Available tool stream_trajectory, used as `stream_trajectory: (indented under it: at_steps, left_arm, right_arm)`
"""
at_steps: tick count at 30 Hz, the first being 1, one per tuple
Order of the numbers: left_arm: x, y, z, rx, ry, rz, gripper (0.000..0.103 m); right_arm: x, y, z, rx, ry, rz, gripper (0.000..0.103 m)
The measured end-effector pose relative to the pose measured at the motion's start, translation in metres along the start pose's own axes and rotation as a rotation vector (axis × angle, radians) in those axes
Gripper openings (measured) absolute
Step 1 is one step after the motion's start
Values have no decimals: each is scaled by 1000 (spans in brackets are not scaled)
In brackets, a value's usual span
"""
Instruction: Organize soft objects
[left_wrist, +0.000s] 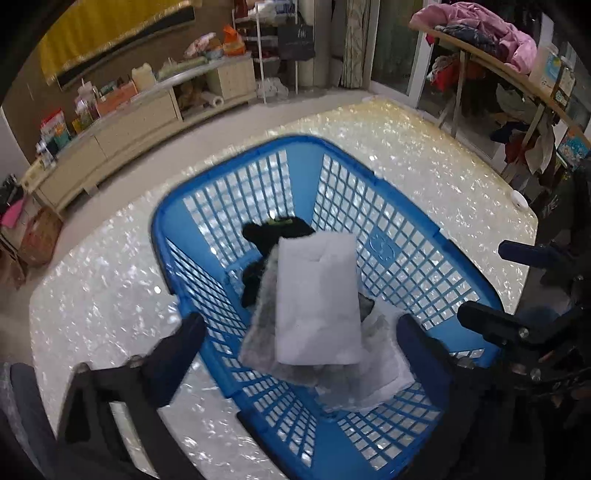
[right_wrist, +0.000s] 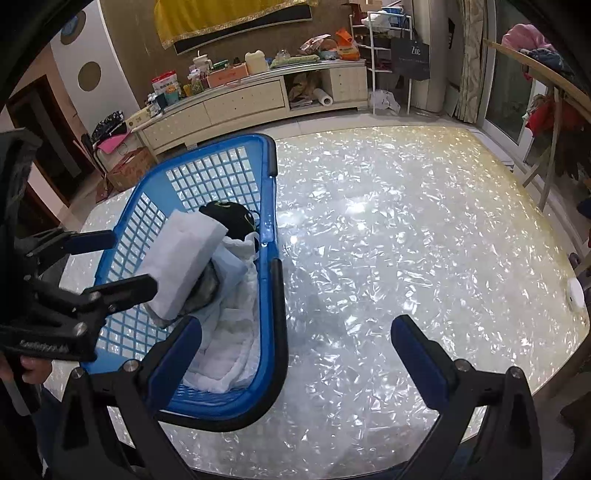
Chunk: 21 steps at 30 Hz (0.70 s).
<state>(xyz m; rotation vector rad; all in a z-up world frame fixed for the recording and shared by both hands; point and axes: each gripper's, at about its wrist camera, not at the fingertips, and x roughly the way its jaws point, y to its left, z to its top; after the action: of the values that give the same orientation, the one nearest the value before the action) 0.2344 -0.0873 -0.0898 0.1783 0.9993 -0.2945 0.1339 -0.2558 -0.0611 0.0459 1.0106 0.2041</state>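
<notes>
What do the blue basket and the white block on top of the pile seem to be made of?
Basket: looks like moulded plastic, glossy blue, with an open rigid grid in its walls. White block: probably foam or fibre wadding; matte, slightly fuzzy surface, thick soft-looking edges. Which one is unclear.

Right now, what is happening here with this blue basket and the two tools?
A person holds a tool in each hand over a shiny table and is sorting soft things into a blue basket. The left tool is wide open above the basket, with a folded white cloth lying on the pile between its fingers but not gripped. Under the cloth lie a grey fuzzy piece and a black item. The right tool is open and empty beside the basket.
</notes>
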Motion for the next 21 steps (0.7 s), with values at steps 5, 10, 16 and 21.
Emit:
stream_trajectory:
  at_steps: [5,10,16,21]
  left_arm:
    - [-26,9,-5,-49,-71,-40,103]
    - [-45,21,-17,-74,-116,-30,103]
    - [-59,44,-40,-159,-145,-40,103]
    - [-74,59,-59,-190,-185,-36,103]
  right_arm:
    - [-1,5,3,3,-7,-6,103]
    - [-10,17,4,-13,-46,-18,103]
    - [-22,44,4,-53,-80,-42,103]
    - [-31,67,2,-93,-97,-59,103]
